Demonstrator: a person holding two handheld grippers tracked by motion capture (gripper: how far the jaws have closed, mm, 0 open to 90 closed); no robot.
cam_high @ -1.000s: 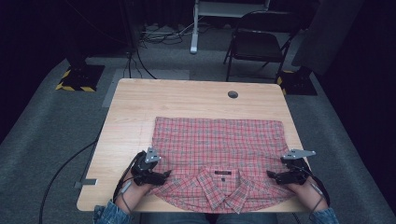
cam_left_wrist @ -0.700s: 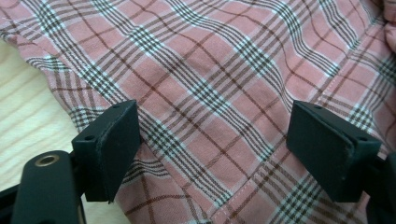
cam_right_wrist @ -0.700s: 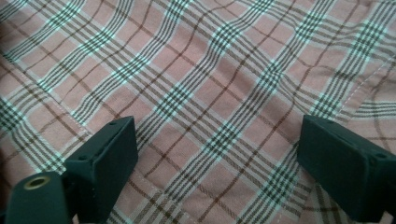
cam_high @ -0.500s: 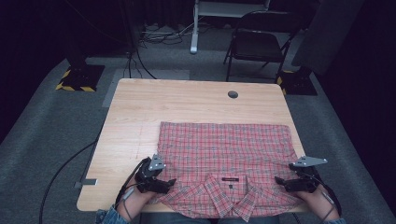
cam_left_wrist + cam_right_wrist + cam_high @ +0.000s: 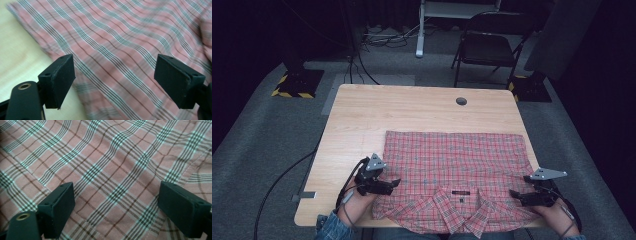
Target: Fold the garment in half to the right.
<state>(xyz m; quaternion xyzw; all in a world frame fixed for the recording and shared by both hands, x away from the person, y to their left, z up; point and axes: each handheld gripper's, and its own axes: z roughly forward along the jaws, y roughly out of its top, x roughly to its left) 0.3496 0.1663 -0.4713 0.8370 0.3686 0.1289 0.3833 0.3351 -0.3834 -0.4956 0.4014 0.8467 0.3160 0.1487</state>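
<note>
Shirt [image 5: 457,172] lies flat on the table [image 5: 412,115], collar toward the person, occupying the 3-to-6 o'clock part of the top and overhanging the near edge slightly. Folding or smoothing looks to be the work in hand; judged to be at the stage between grips, both tools positioned at the shirt's near corners.

Left gripper [image 5: 393,183] at the shirt's 8 o'clock edge, jaws spread wide, nothing between them; in the left gripper view they hang over the cloth edge with bare wood at 9 o'clock. Right gripper [image 5: 514,194] at the 4 o'clock edge, jaws also wide apart over cloth, gripping nothing.

Next move likely calls for lowering each tool to pinch a shoulder or side hem, both at once, to keep the cloth square.

Cloth: thin woven plaid, red-pink with dark and white lines, soft ripples, stitched seam. Table: pale wood grain, rounded corners, cable hole [image 5: 461,101] at 12 o'clock.
</note>
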